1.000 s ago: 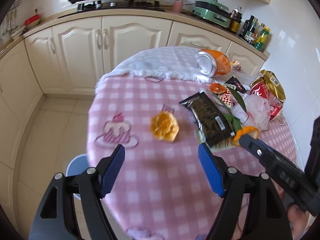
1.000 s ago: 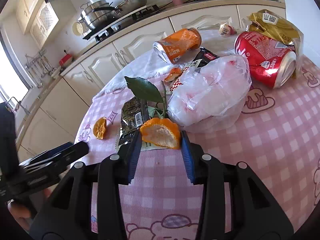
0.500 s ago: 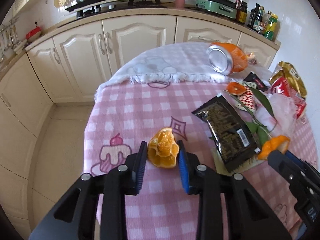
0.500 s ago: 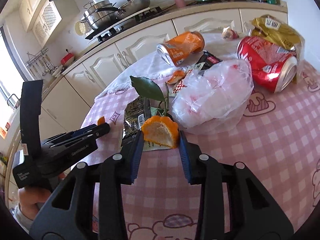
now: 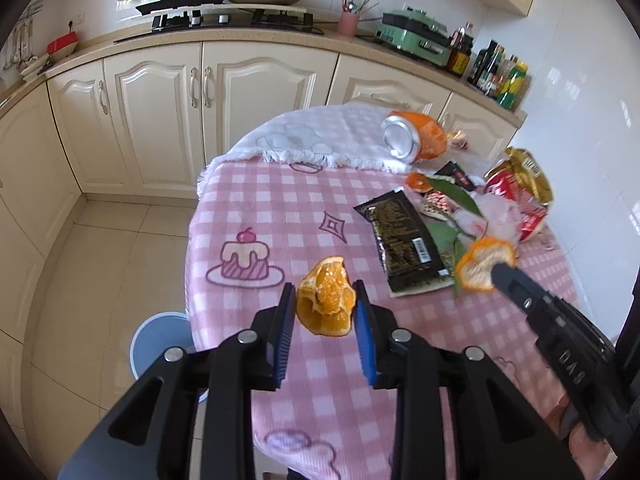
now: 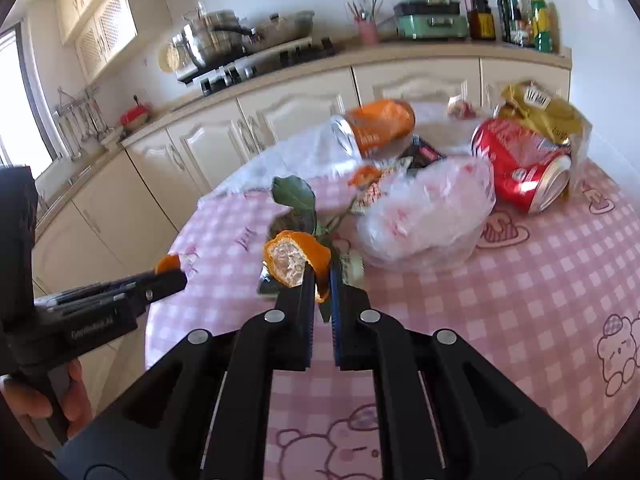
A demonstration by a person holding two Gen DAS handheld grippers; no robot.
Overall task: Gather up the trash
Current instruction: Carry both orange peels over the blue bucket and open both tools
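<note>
My left gripper (image 5: 325,300) is shut on a piece of orange peel (image 5: 326,304) and holds it above the pink checked table (image 5: 280,208). My right gripper (image 6: 319,280) is shut on a second orange peel (image 6: 294,258), lifted off the table; this peel also shows in the left wrist view (image 5: 482,264). On the table lie a black wrapper (image 5: 404,240), green leaves (image 6: 294,196), a clear plastic bag (image 6: 424,216), an orange can (image 6: 376,126), a red can (image 6: 520,168), a gold bag (image 6: 548,112) and a small peel (image 5: 416,181).
A blue round bin (image 5: 160,340) stands on the floor below the table's left edge. Cream kitchen cabinets (image 5: 160,112) and a counter with a stove (image 5: 224,16) run behind the table. A white wall (image 5: 580,120) is at the right.
The left gripper closed on the peel and lifted it off the table. The right gripper squeezed tighter on its peel and raised it above the black wrapper.
</note>
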